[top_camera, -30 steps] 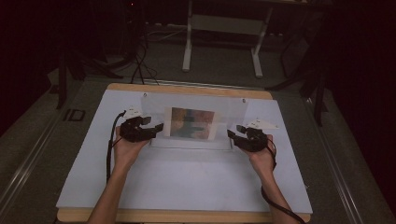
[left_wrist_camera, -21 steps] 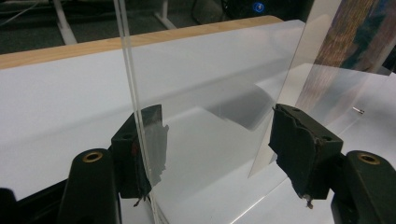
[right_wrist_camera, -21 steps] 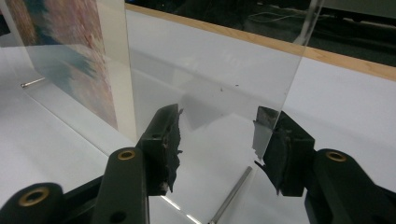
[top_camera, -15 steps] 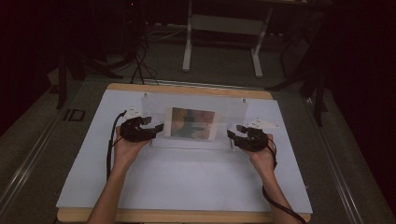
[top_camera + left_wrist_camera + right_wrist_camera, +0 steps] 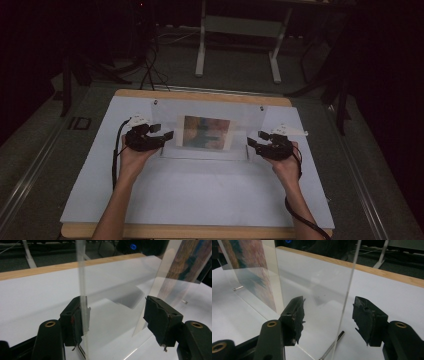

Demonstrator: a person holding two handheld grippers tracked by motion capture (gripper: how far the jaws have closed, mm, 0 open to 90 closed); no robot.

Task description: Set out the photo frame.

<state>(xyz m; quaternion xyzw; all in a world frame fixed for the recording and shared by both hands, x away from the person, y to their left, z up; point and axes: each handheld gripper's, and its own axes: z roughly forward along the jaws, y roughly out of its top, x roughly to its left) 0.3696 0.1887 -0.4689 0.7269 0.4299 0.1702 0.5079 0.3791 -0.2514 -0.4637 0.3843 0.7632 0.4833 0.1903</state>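
A clear acrylic panel stands upright on the white sheet, with a colourful picture in its middle. My left gripper is at the panel's left end. In the left gripper view its jaws stand wide open, and the panel's edge rests against one pad while the other pad is well clear. My right gripper is at the panel's right end. Its jaws have just been opening, and the panel's edge stands between them with neither pad touching it.
A wooden table edge runs behind the sheet. A thin metal pin lies at the panel's foot by my right gripper, and a small screw lies farther along. Dark floor, cables and a stand's legs lie beyond the table.
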